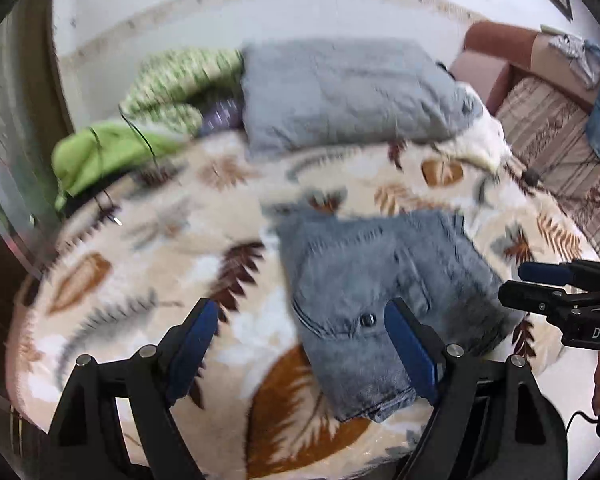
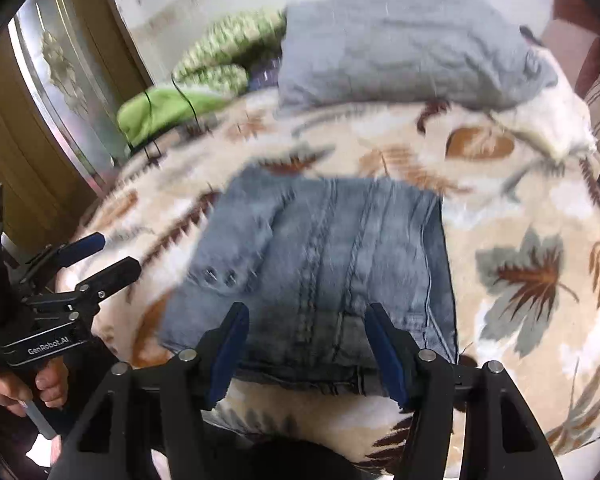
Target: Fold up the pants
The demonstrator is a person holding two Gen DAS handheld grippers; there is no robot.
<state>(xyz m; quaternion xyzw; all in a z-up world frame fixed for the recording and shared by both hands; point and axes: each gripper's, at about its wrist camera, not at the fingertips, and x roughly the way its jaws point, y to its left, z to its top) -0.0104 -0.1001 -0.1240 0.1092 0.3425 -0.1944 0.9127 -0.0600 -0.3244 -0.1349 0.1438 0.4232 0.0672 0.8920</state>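
Folded pants (image 2: 320, 264), light blue washed denim, lie as a compact, roughly rectangular bundle on the leaf-patterned blanket (image 2: 520, 240) that covers the bed. Double-stitched seams run lengthwise down the upper layer; a flap at the left edge carries small metal rivets, and in the left wrist view a dark button (image 1: 366, 319) shows beside a pocket seam of the pants (image 1: 380, 280). The near edge of the bundle is darker and shows a hem. The left gripper (image 1: 300, 340) stands with its blue-padded fingers wide apart, one to each side of the near left portion of the denim, holding nothing. The right gripper (image 2: 306, 344) likewise has its fingers spread, straddling the near edge without clamping it. Behind the pants rest a grey pillow (image 2: 400, 48) and green bedding (image 2: 228, 52). Both views are motion-blurred.
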